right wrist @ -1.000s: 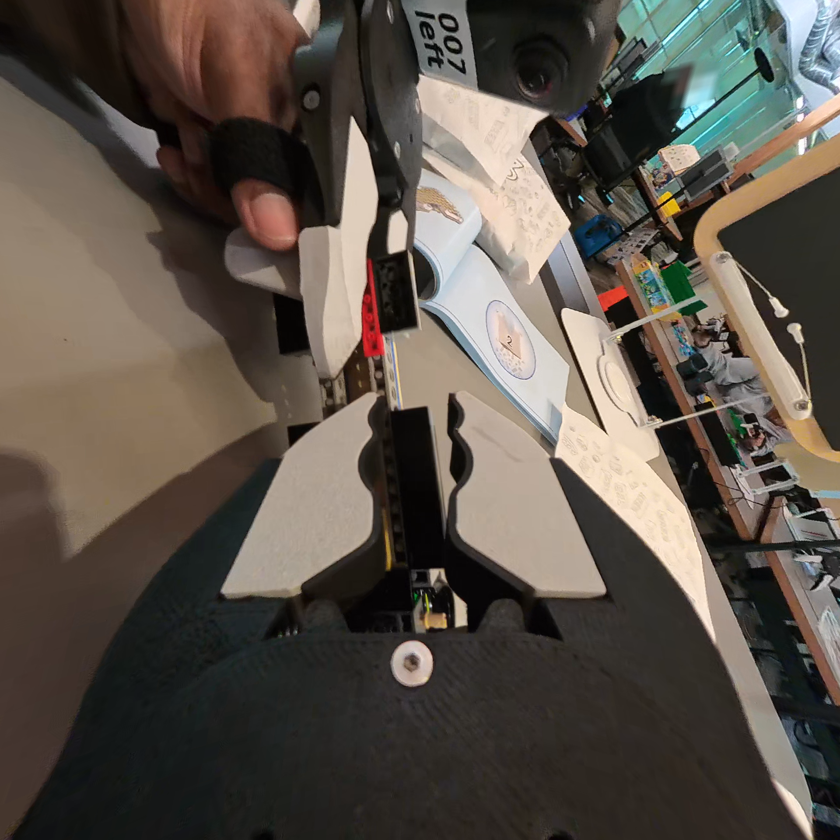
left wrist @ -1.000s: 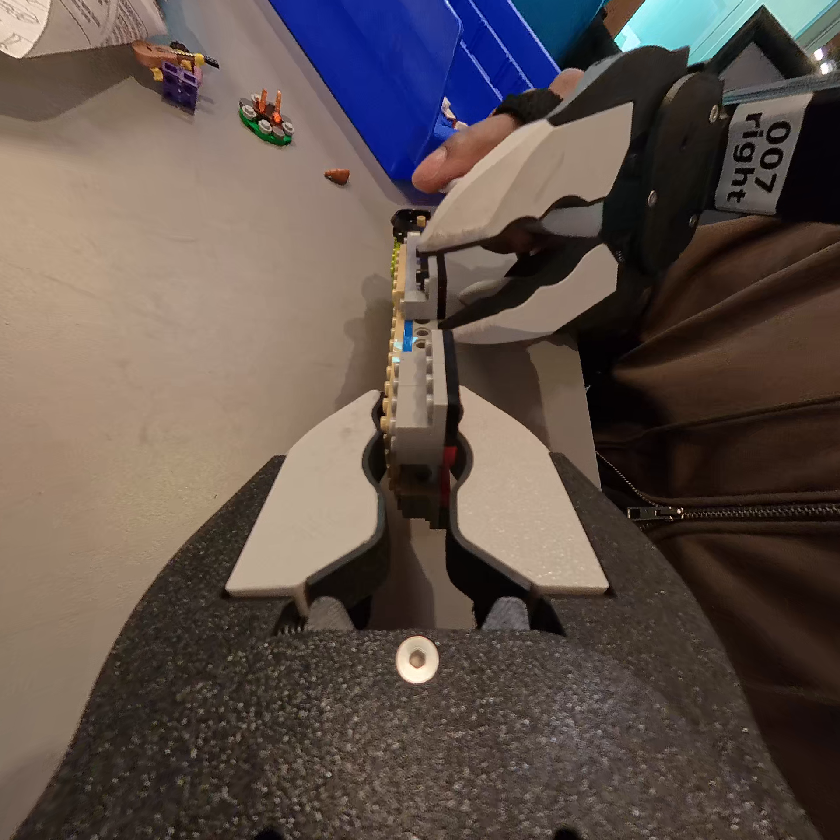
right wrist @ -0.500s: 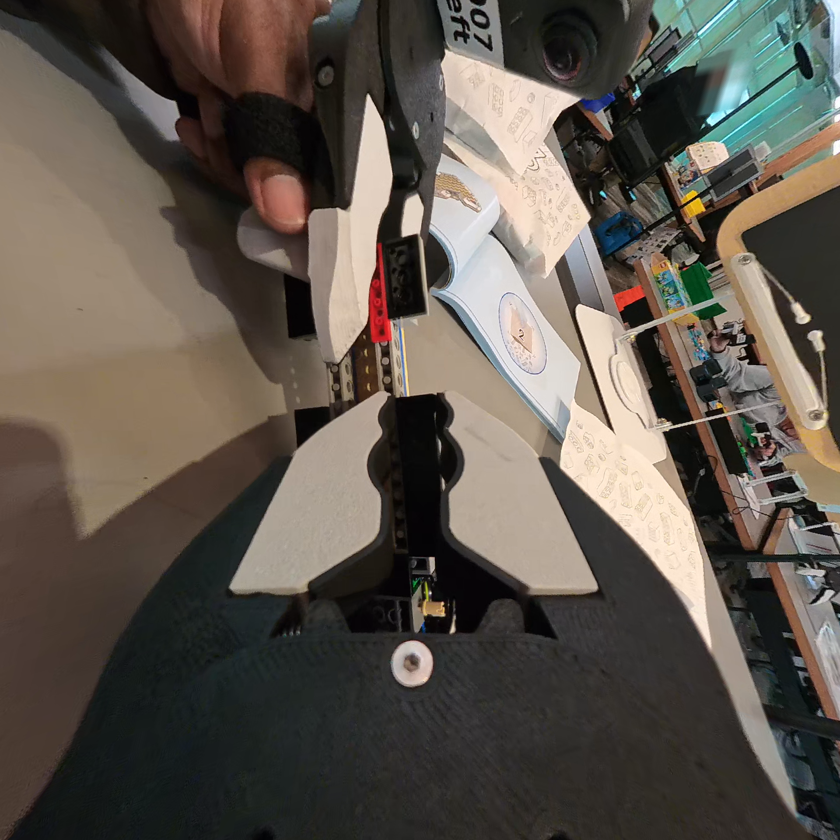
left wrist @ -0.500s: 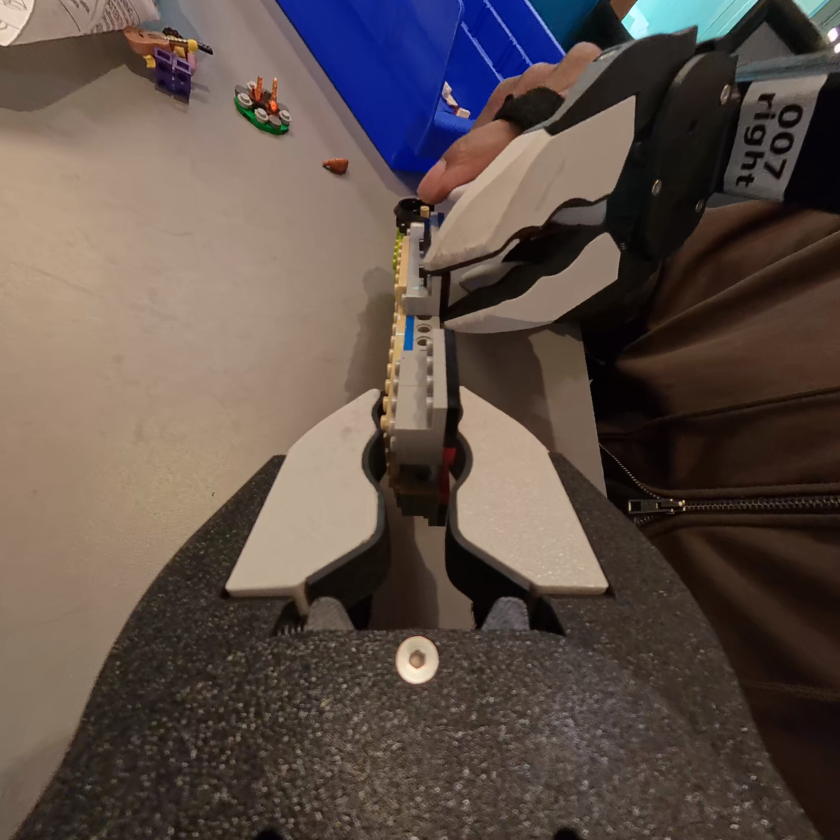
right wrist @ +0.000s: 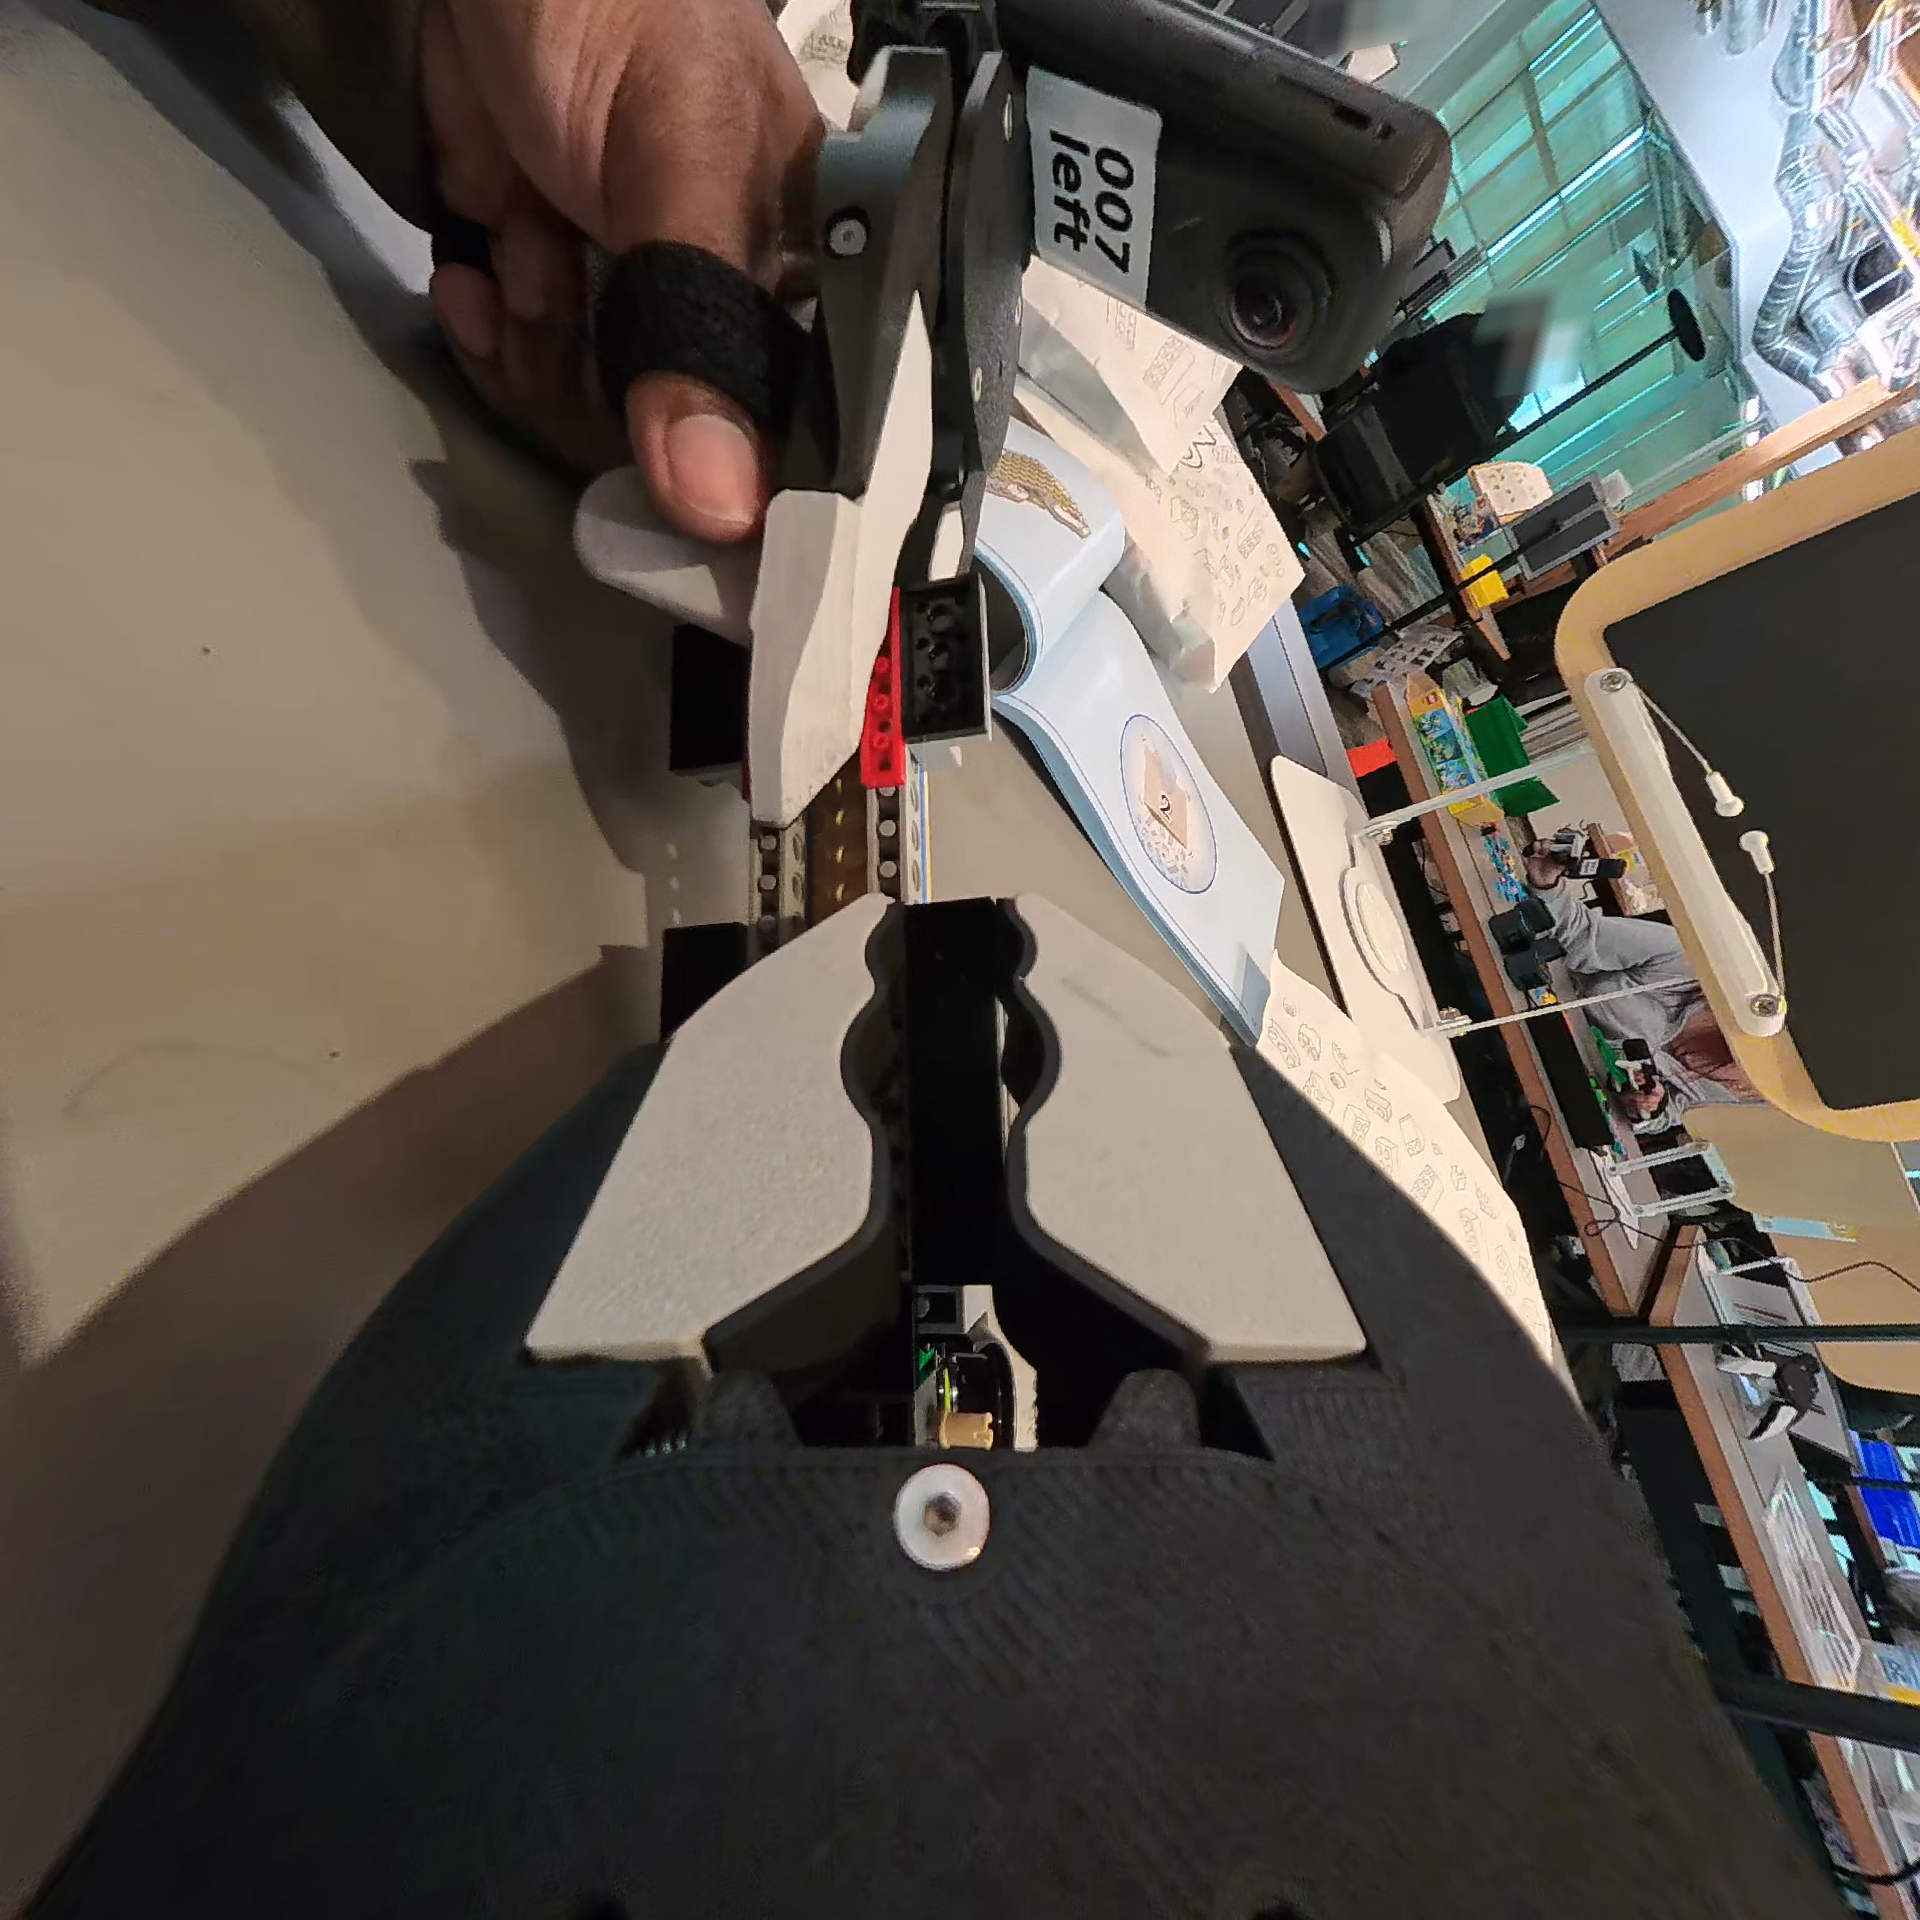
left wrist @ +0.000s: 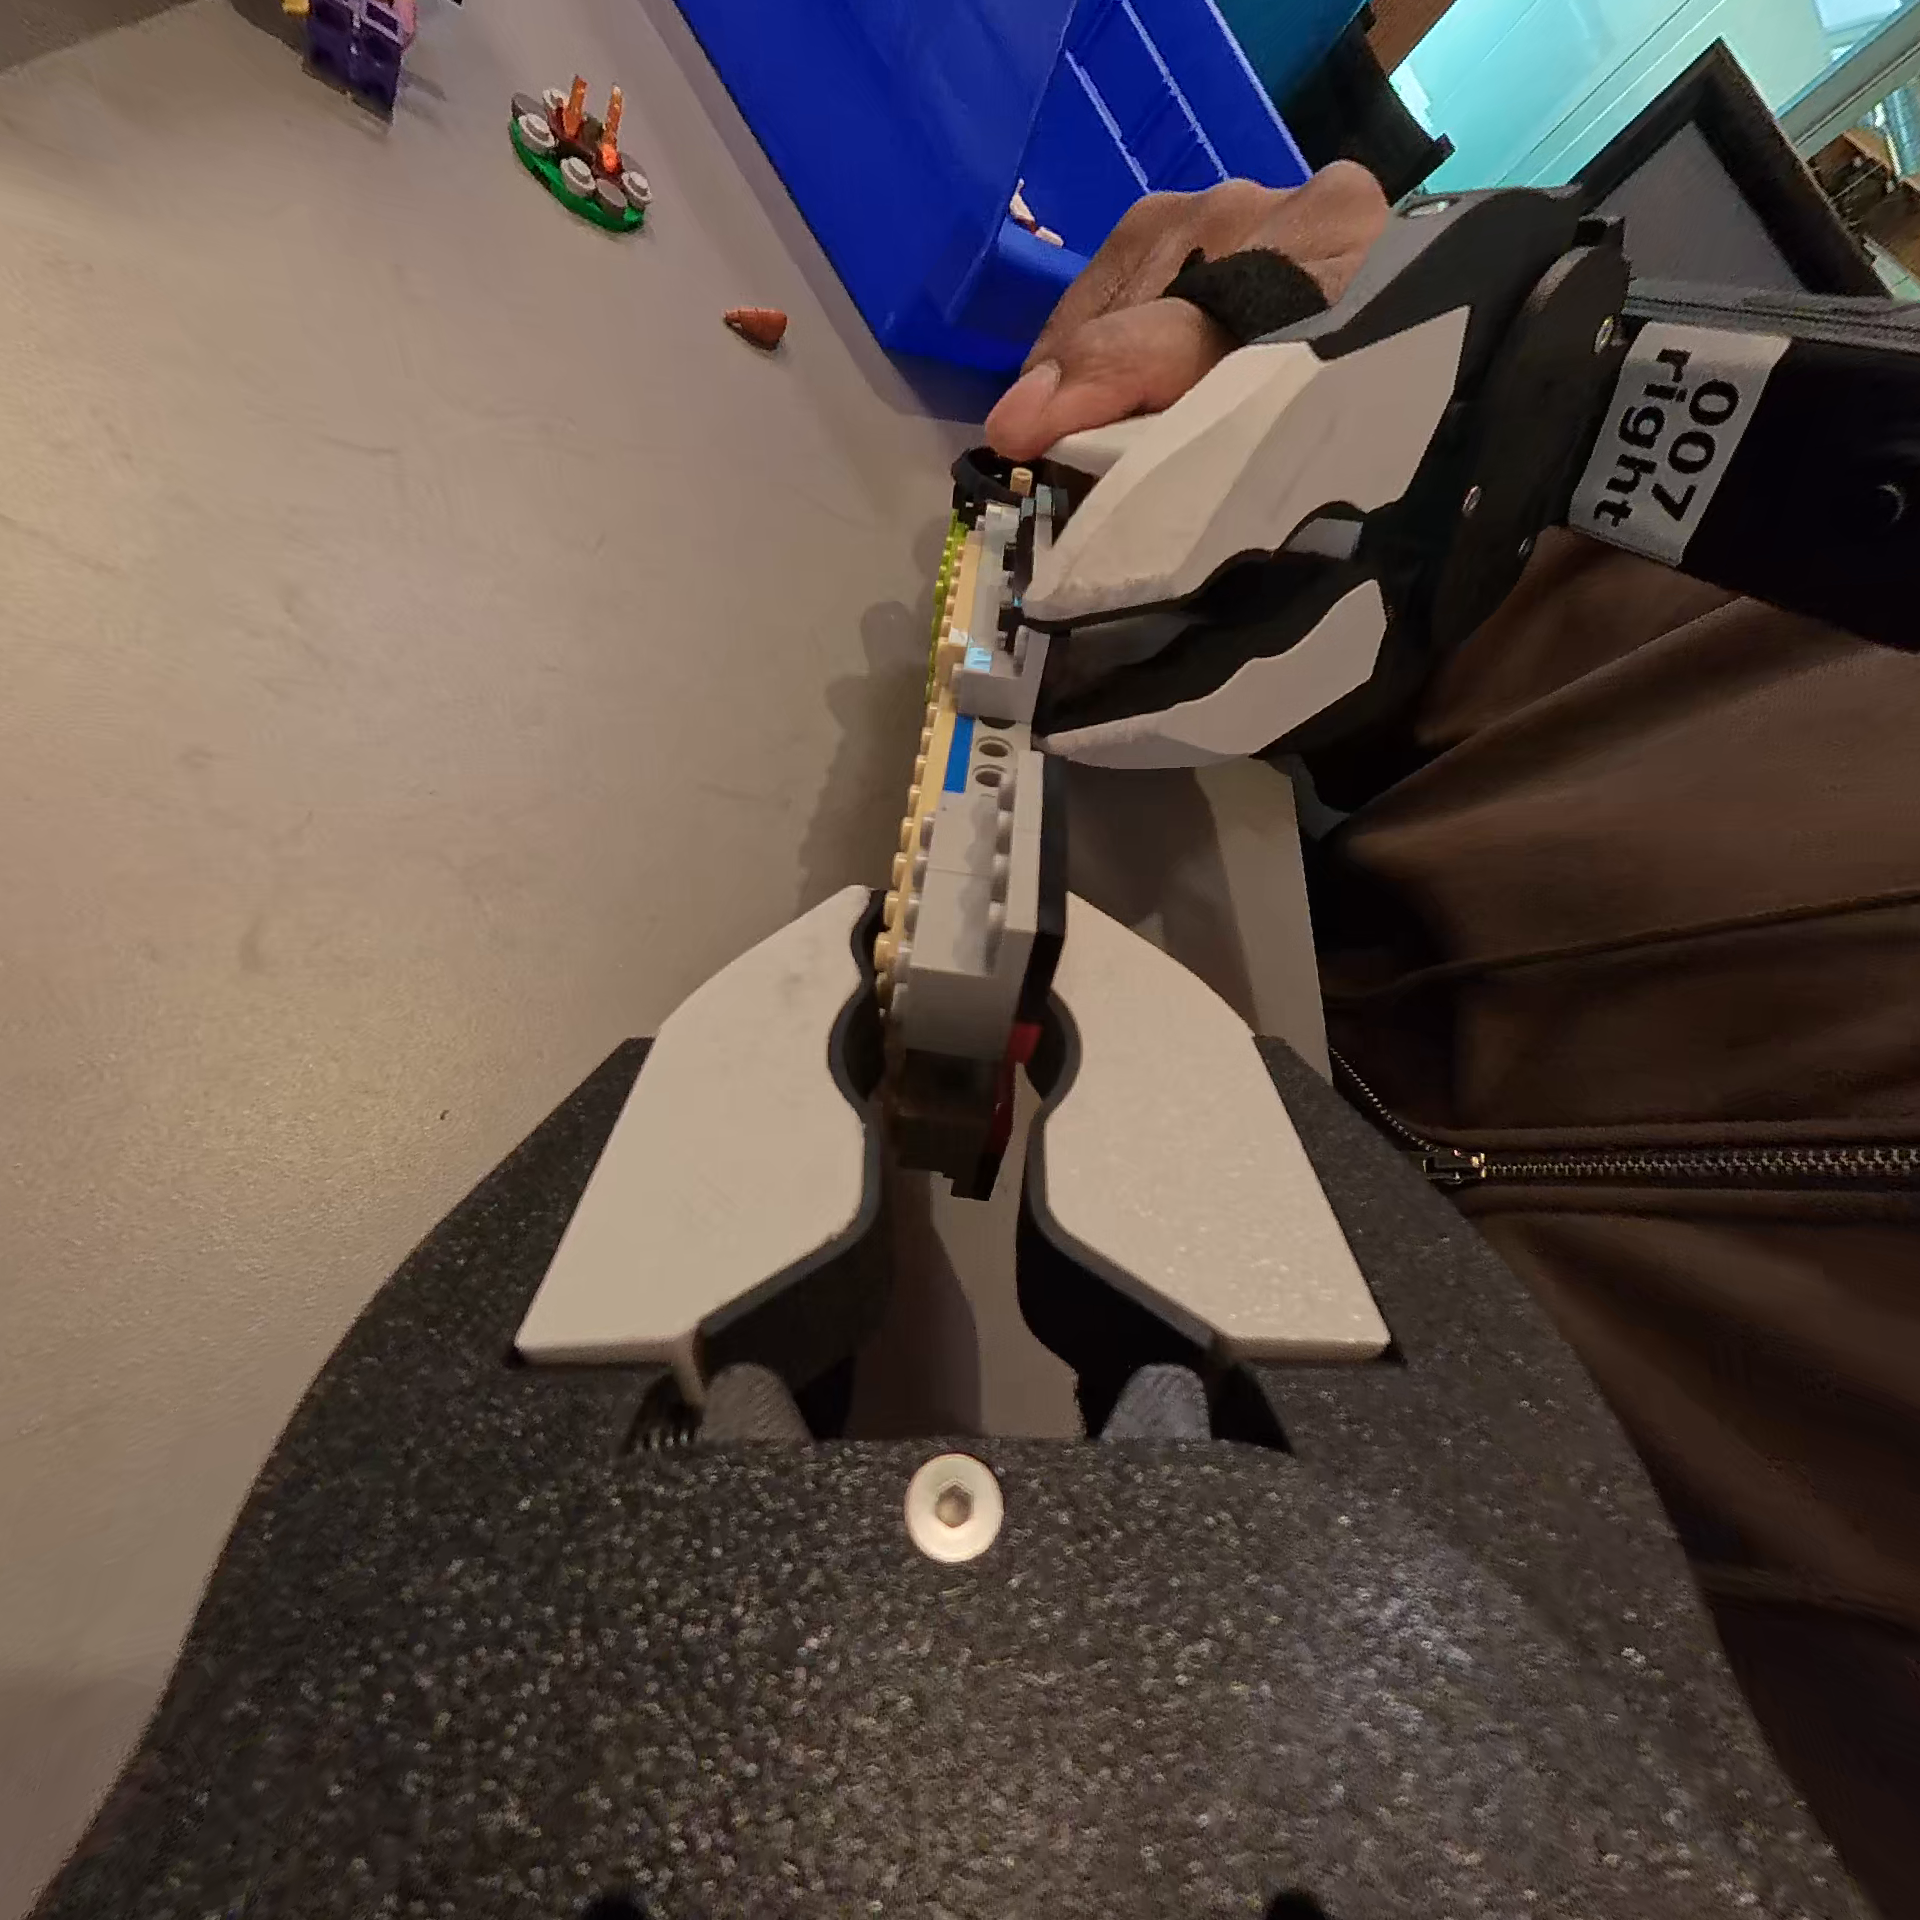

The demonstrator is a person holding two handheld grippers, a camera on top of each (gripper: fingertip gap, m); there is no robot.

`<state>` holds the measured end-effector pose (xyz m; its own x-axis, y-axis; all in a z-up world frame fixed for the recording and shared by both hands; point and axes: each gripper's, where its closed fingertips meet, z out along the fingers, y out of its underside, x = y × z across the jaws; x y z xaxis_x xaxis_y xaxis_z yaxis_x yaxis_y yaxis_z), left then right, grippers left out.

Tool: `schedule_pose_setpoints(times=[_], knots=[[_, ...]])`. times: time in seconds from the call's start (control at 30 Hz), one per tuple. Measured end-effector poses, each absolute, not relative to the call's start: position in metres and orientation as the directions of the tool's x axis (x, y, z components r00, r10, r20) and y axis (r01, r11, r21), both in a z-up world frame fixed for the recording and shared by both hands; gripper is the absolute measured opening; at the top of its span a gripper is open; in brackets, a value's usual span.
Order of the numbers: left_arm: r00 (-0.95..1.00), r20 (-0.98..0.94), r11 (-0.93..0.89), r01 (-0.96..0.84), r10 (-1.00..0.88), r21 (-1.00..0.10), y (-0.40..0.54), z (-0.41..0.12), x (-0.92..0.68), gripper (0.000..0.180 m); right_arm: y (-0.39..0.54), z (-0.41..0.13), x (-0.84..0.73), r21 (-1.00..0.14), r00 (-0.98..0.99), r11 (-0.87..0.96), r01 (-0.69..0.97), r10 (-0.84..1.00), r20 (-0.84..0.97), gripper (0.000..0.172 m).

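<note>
Grey table (left wrist: 312, 727) under everything, blue bin (left wrist: 935, 135) along the far edge, open instruction booklet (right wrist: 1143, 790) off to the side. Both my grippers are on one long brick assembly (left wrist: 977, 831), held on edge above the table — tan studded plate facing the table, grey bricks behind it, black and red parts at the back.

Left gripper (left wrist: 961, 935) is clenched on one end of it, pads pressing both faces. Right gripper (right wrist: 951, 925) is clamped on the black brick (right wrist: 951, 1091) at the other end, pads tight against its sides.

Risk as I see it: two rigid grips on one stud-joined piece. Any twist or pull between my hands loads the joints and could pop a brick off, or crack the assembly mid-span.

Small stuff on the table — green round build (left wrist: 577, 156), purple brick (left wrist: 358, 42), a brown cone (left wrist: 756, 327).
</note>
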<state>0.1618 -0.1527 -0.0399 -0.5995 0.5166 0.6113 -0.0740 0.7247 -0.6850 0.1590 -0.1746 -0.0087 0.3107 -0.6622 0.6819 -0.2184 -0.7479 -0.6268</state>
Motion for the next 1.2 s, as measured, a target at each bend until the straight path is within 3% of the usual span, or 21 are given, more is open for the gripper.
schedule_pose_setpoints(times=[0.4, 0.97, 1.2], knots=[[-0.594, 0.615, 0.727, -0.071, 0.519, -0.683, -0.1521, -0.0400, 0.1610, 0.023, -0.1741, -0.0081, 0.1576, -0.620, 0.303, -0.757, -0.205, -0.652, 0.695, 0.016], [-0.608, 0.545, 0.695, 0.015, 0.578, -0.719, -0.1469, -0.0404, 0.1553, 0.022, -0.1701, -0.0117, 0.1583, -0.719, 0.400, -0.616, -0.323, -0.777, 0.486, 0.019], [-0.599, 0.581, 0.716, -0.018, 0.551, -0.698, -0.1488, -0.0415, 0.1572, 0.024, -0.1702, -0.0114, 0.1583, -0.692, 0.380, -0.659, -0.293, -0.745, 0.549, 0.017]])
